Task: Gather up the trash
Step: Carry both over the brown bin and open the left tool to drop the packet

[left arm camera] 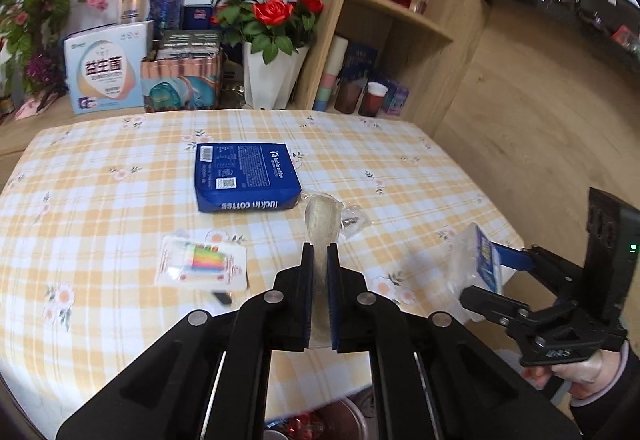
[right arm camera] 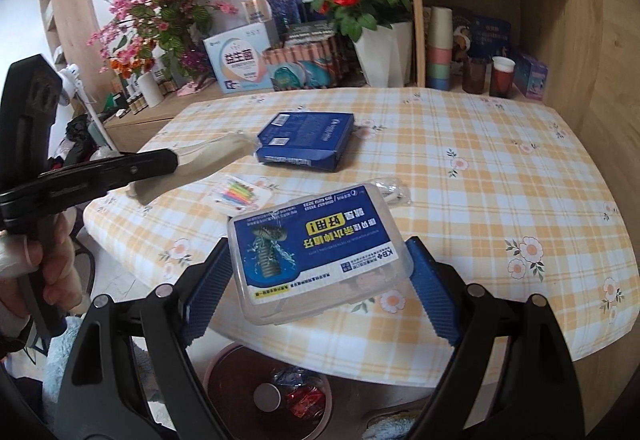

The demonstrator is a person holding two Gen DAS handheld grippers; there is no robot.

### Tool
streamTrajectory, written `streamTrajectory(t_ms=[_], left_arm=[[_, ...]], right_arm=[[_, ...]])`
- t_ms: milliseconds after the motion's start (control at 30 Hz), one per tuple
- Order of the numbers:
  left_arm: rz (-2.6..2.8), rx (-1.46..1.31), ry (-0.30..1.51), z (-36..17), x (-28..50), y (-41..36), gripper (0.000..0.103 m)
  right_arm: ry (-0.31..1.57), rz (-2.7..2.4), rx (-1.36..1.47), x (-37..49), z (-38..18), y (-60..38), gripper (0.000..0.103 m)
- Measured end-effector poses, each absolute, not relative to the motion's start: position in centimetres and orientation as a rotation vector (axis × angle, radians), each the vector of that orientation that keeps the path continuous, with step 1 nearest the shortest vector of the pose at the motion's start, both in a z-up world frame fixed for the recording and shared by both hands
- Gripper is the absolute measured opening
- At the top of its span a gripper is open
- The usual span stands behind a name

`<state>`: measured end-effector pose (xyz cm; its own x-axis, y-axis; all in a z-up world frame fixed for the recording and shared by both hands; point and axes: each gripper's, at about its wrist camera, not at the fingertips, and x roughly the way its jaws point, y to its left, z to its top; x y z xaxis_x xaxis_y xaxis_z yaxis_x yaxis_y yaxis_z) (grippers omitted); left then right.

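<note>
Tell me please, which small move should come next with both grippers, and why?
Probably carry both pieces over the bin below the table edge: the left gripper is shut on a flattened clear wrapper, and the right gripper clamps a clear plastic box.

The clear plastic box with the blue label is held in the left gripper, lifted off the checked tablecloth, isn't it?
Not quite: the right gripper holds the clear plastic box, as the right wrist view shows. The left gripper is shut on a pale crumpled wrapper. The box is indeed lifted off the checked tablecloth.
</note>
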<state>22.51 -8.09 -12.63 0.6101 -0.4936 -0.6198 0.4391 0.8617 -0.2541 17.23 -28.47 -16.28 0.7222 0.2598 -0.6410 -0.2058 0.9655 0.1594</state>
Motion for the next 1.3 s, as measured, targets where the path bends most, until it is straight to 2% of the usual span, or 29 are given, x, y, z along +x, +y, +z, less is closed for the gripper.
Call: streamTrajectory(t_ms=[233,500,1133,1200,1267,1300], left_arm=[[-0.533,-0.107,0.697,-11.1,15.7,-5.2,0.007],[-0.530,-0.123,0.715,-11.6,10.0,-3.2,0.007],[-0.572,-0.123,0.877,-17.5,8.0,-4.4,0.008],[-0.580,-0.118,0.887,-18.1,8.0,-4.5,0.020],[-0.578,-0.112,0.881,-18.3,8.1,-4.6,0.050],[-0.563,-0.104,0.867,-18.2,8.0,-4.4,0.054]], right_arm=[[0.694,0.292,0.070,14.3,-15.1,-26.7,0.085],[0.673,0.343,0.042,11.0,-14.5,-24.2,0.085],[0.680,0.341,0.054,8.9,-15.6,-24.1,0.085],[0.687,0.337,0.058,9.0,-15.8,-24.3,0.085],[0.692,0.335,0.060,9.0,-16.0,-24.4,0.085],[0.695,0.335,0.058,9.0,-16.1,-24.3,0.085]])
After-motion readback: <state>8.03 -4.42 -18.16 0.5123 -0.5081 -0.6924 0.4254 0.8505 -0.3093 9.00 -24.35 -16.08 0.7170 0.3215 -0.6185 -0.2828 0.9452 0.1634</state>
